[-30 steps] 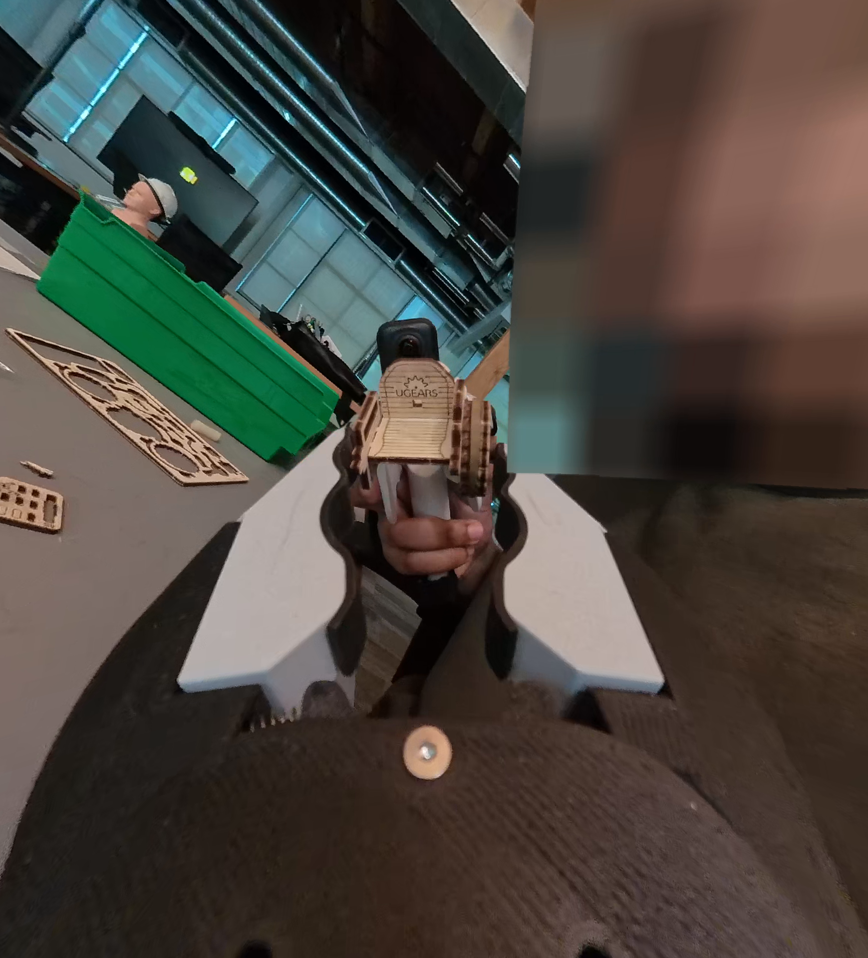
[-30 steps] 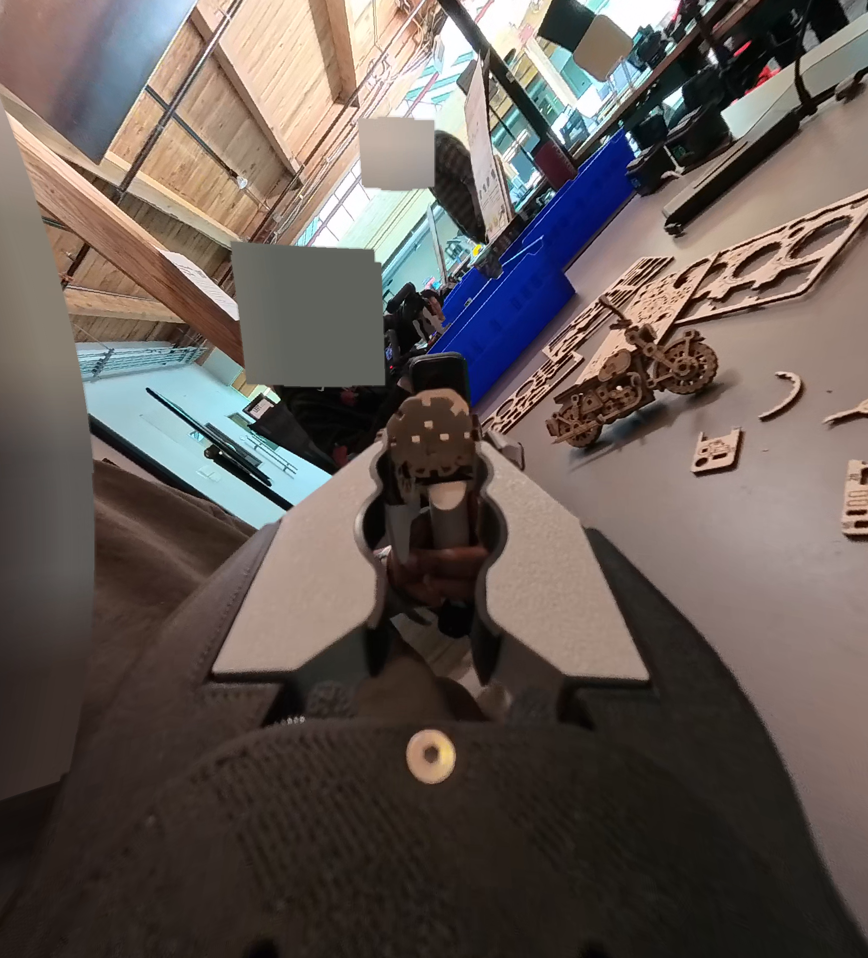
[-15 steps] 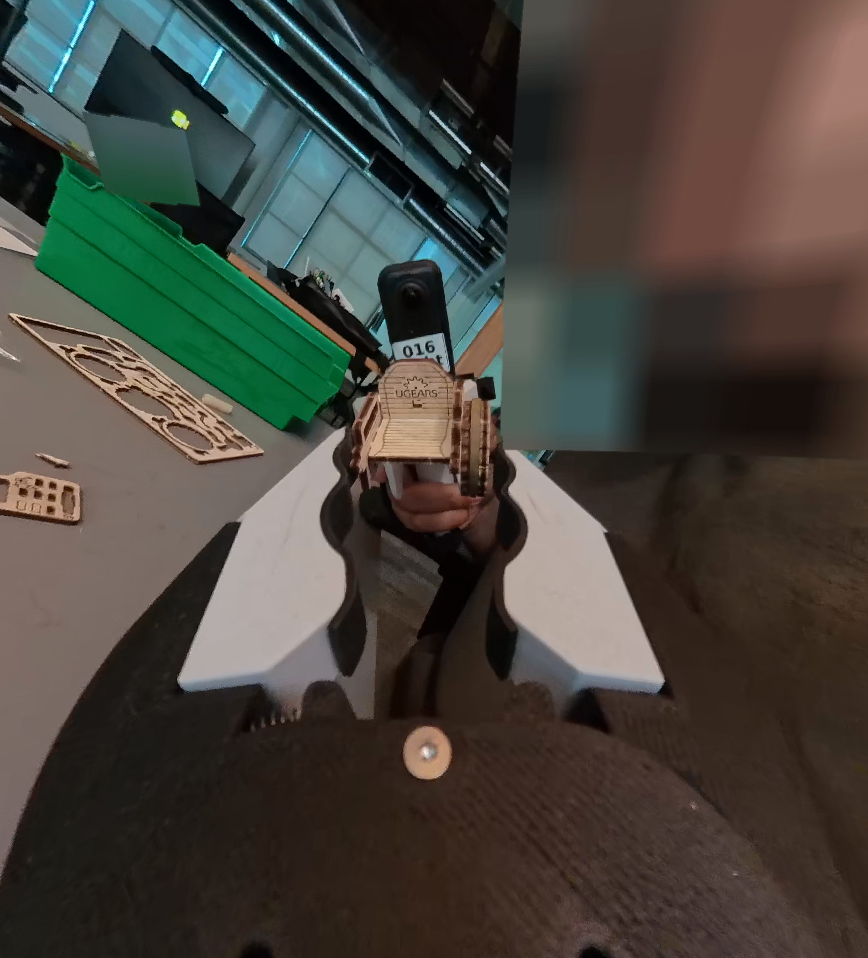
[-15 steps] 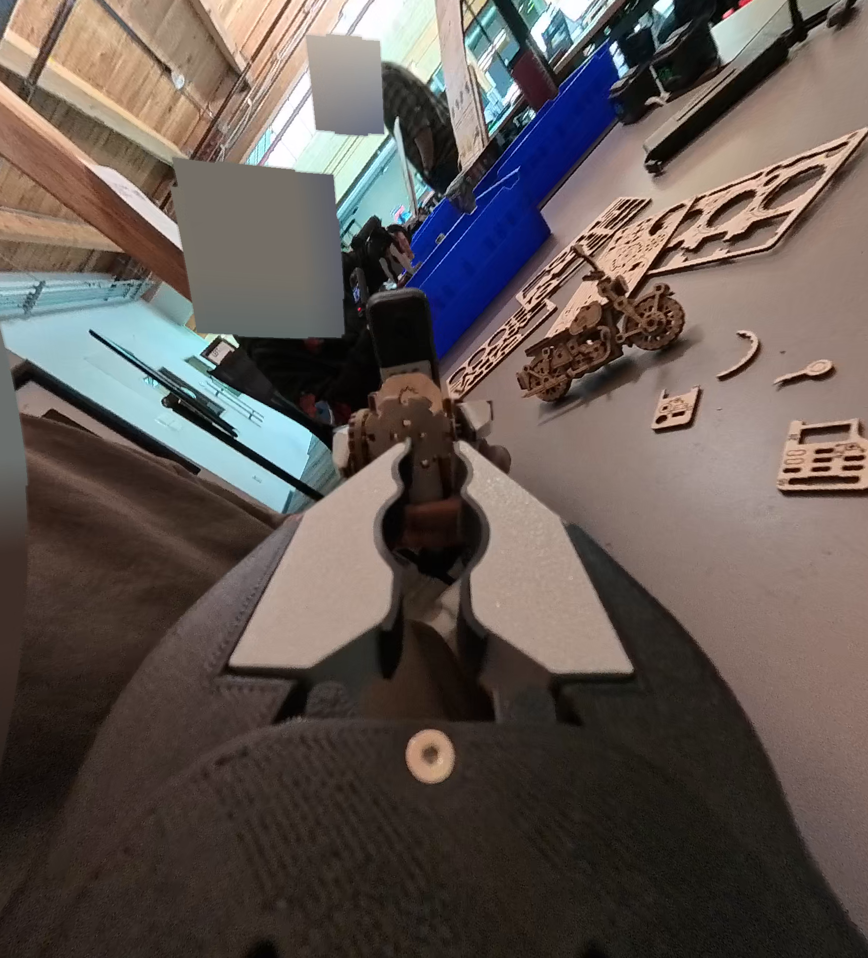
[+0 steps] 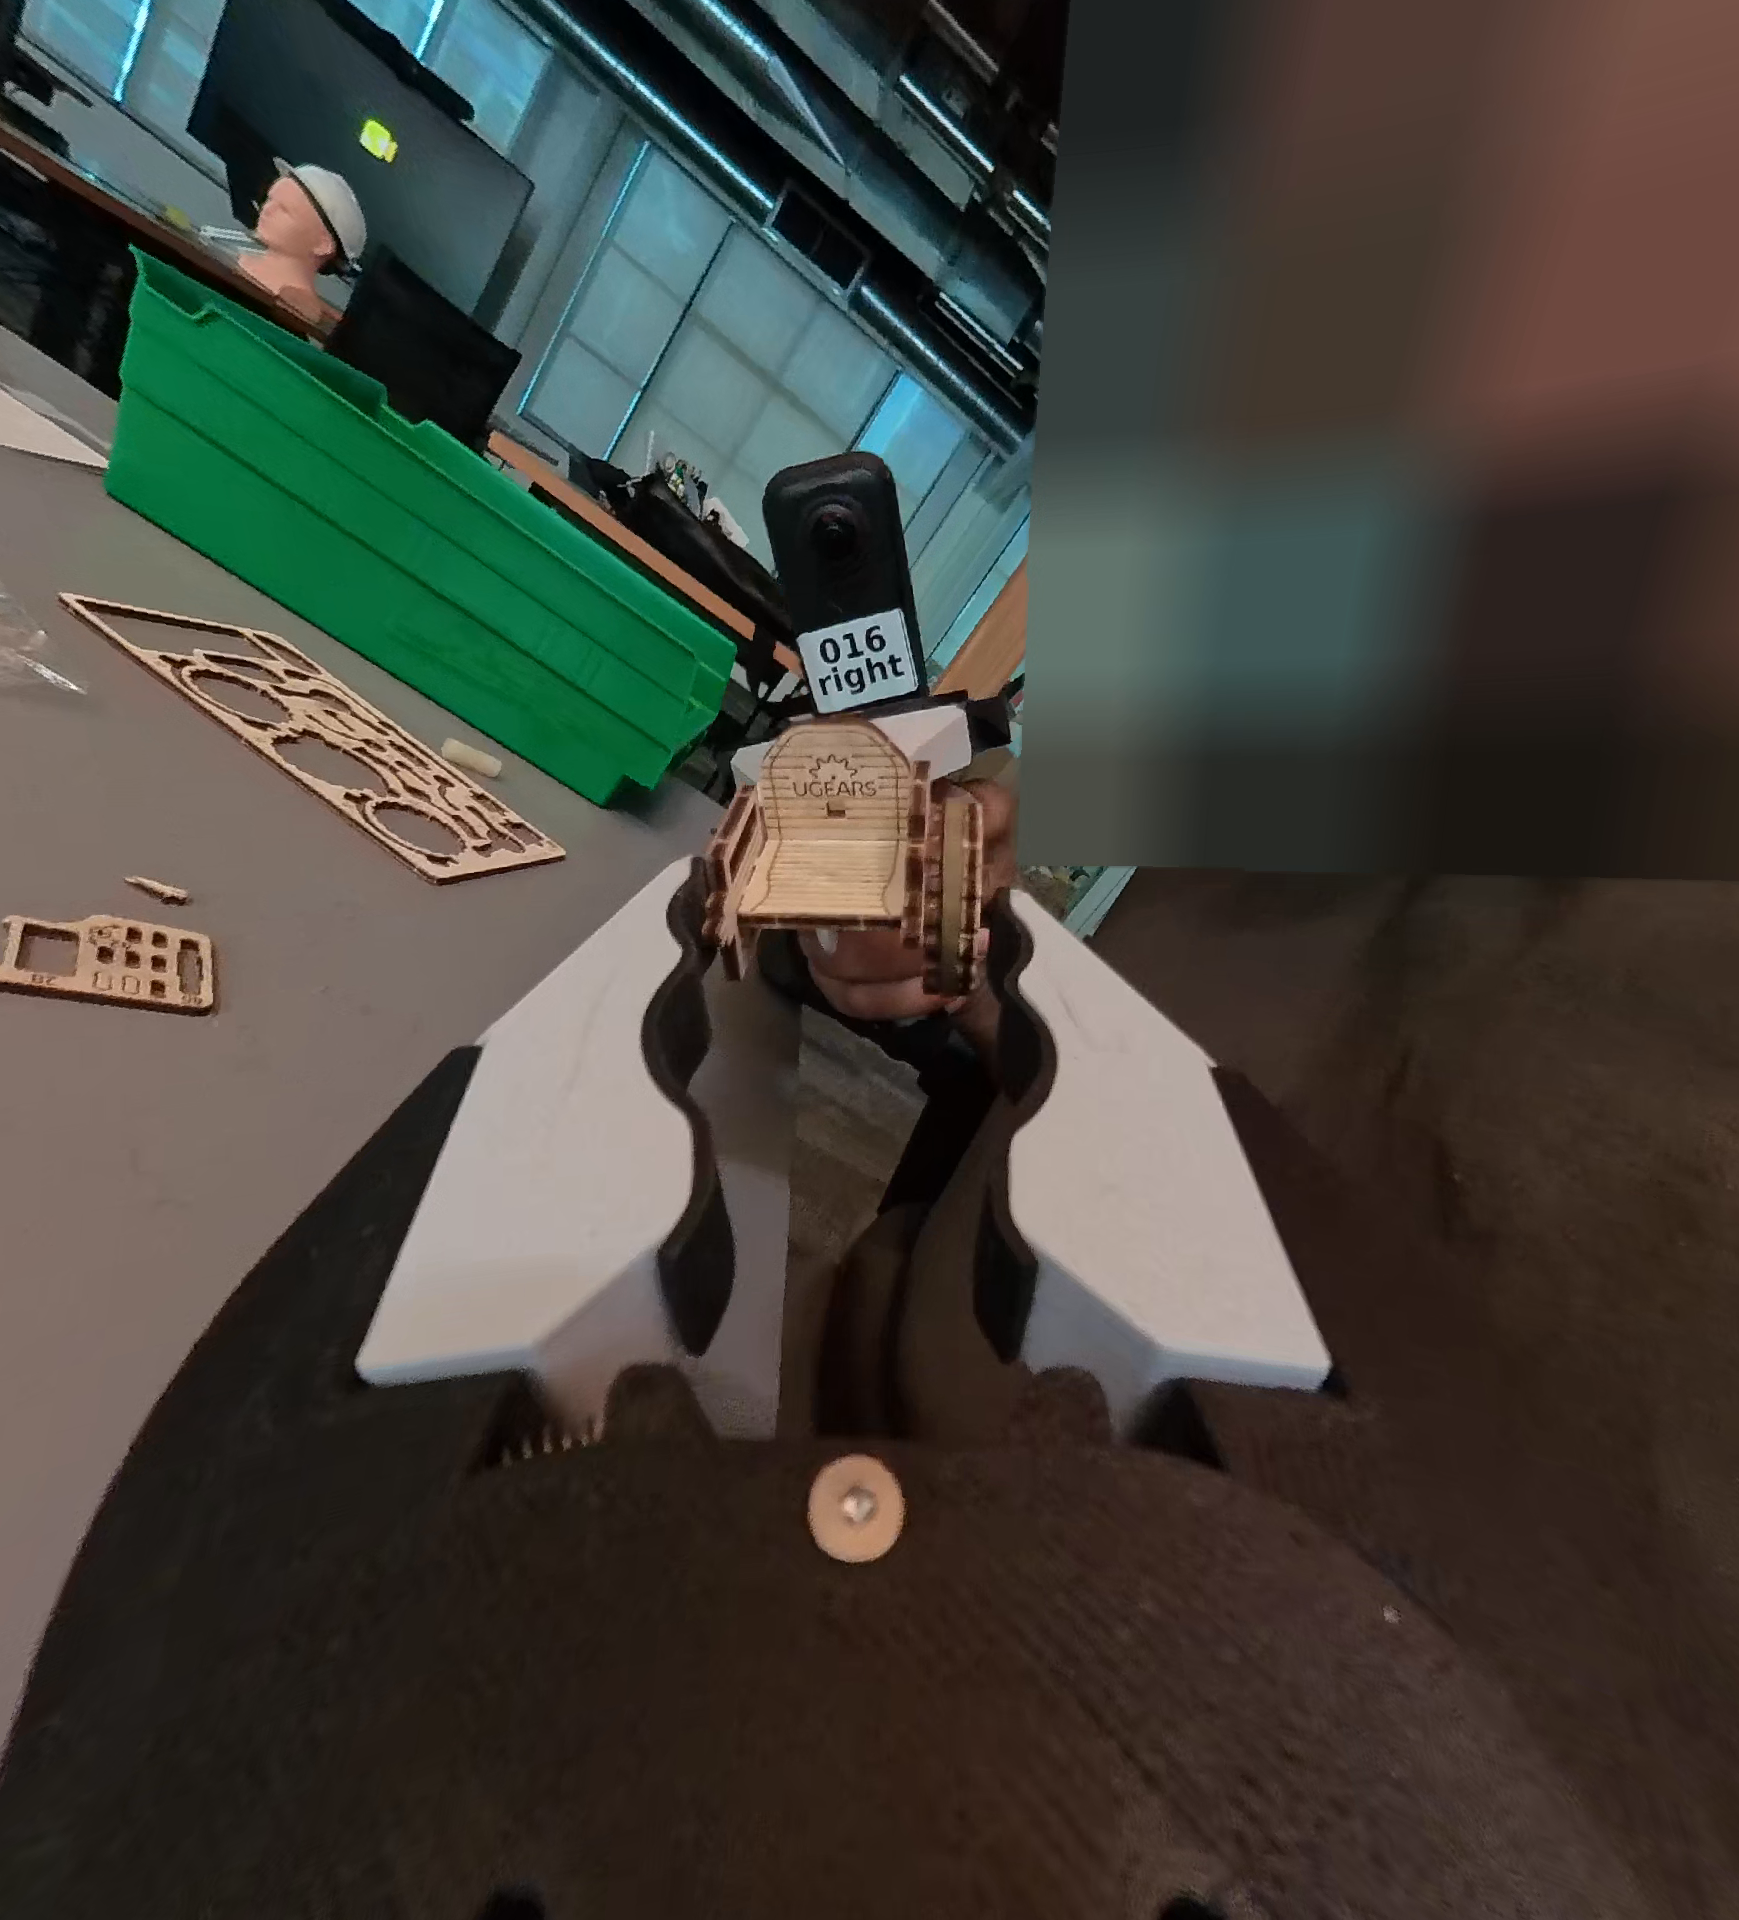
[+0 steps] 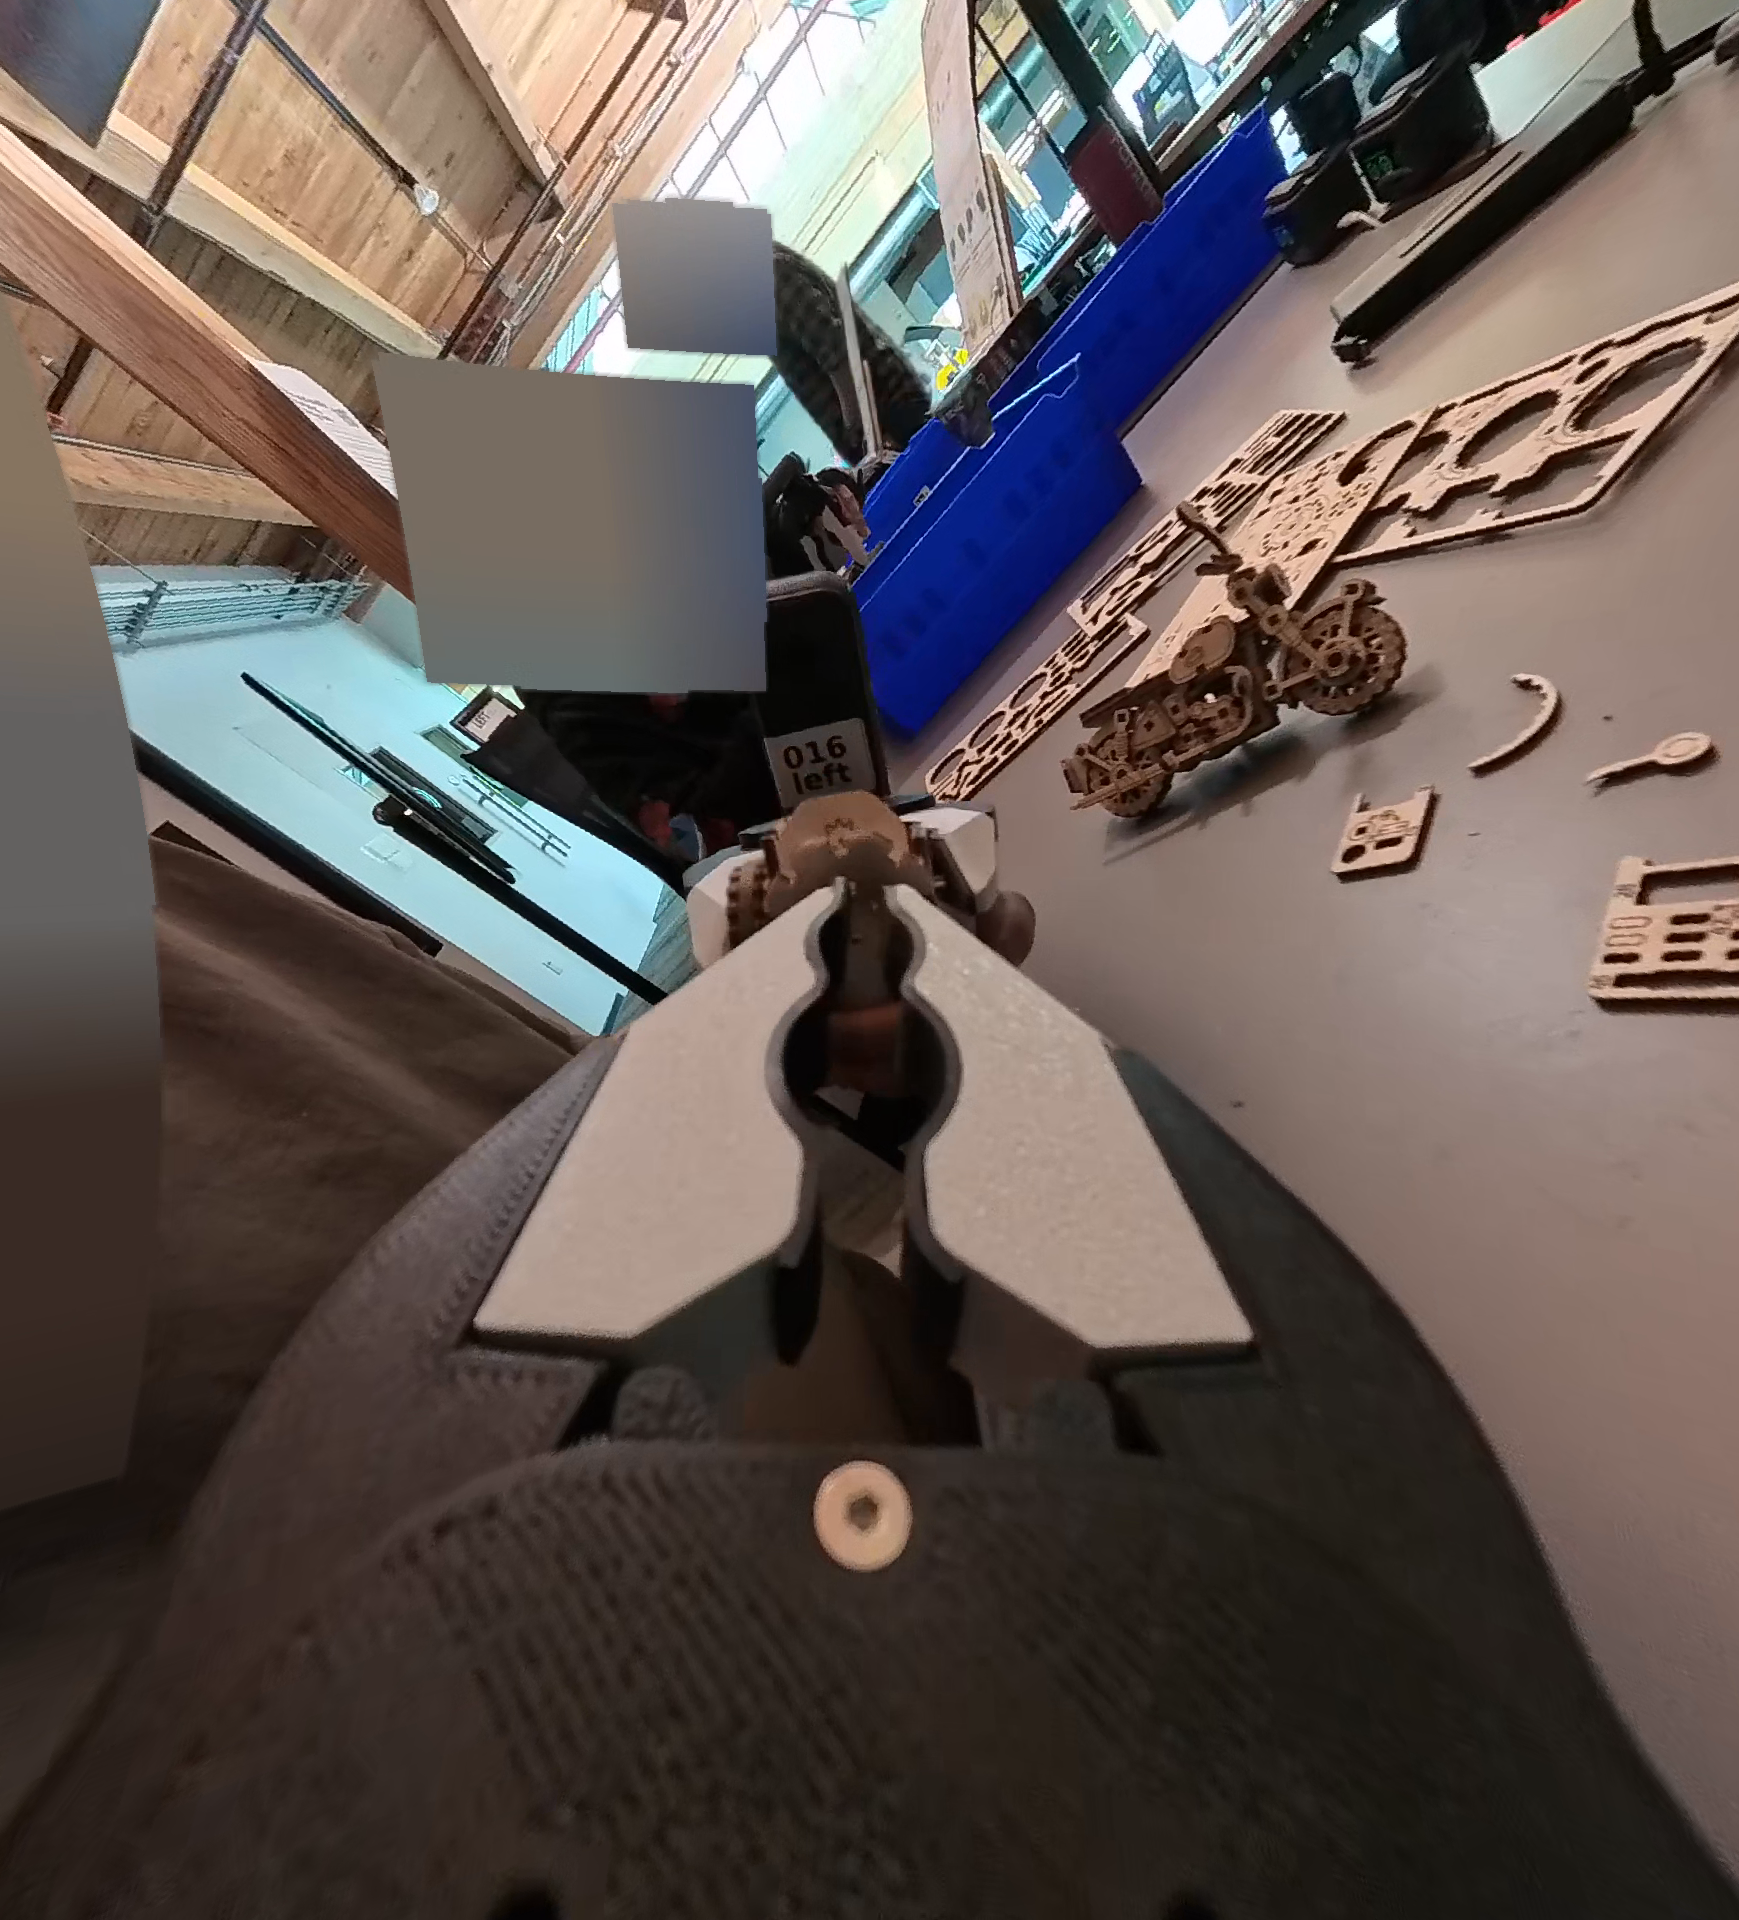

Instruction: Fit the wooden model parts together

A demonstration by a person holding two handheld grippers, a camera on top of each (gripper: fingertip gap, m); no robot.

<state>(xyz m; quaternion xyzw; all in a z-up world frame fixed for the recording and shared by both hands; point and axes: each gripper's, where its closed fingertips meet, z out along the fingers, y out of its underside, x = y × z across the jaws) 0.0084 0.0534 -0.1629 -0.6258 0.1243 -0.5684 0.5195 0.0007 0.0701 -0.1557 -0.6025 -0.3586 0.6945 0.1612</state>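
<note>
The left tool [image 5: 844, 935] points up and away from the grey tabletop [image 5: 169, 1143], its 2 white fingers [image 5: 574, 1122] pinching a small wooden chair-shaped model part [image 5: 829, 852] by its sides, held in the air above the tabletop edge. The chair has a rounded slatted back, a slatted seat and toothed side pieces; a gear-like wheel sits against its right side. Directly behind it is the right tool [image 5: 932, 732], facing this camera, with a black camera body bearing a white label. A hand [image 5: 886, 982] shows just below the chair.

From the right wrist view, the right tool [image 6: 863, 894] has its fingers [image 6: 1000, 1049] pressed nearly together on a thin piece at the back of the same model part [image 6: 839, 847] (the piece is too small and dark to make out). The left tool [image 6: 823, 873] is seen beyond, meeting it tip to tip.

On the tabletop to the left lie a punched-out wooden sheet [image 5: 304, 727], a small cut-out fragment [image 5: 101, 961], a tiny wooden sliver [image 5: 158, 888] and a long green bin [image 5: 408, 561]. To the right stand a finished wooden motorcycle model [image 6: 1239, 686], more punched-out sheets [image 6: 1571, 416], a curved piece [image 6: 1519, 722], a round-headed piece [image 6: 1654, 756], 2 small fragments [image 6: 1384, 831] and a blue bin [image 6: 1000, 520].
</note>
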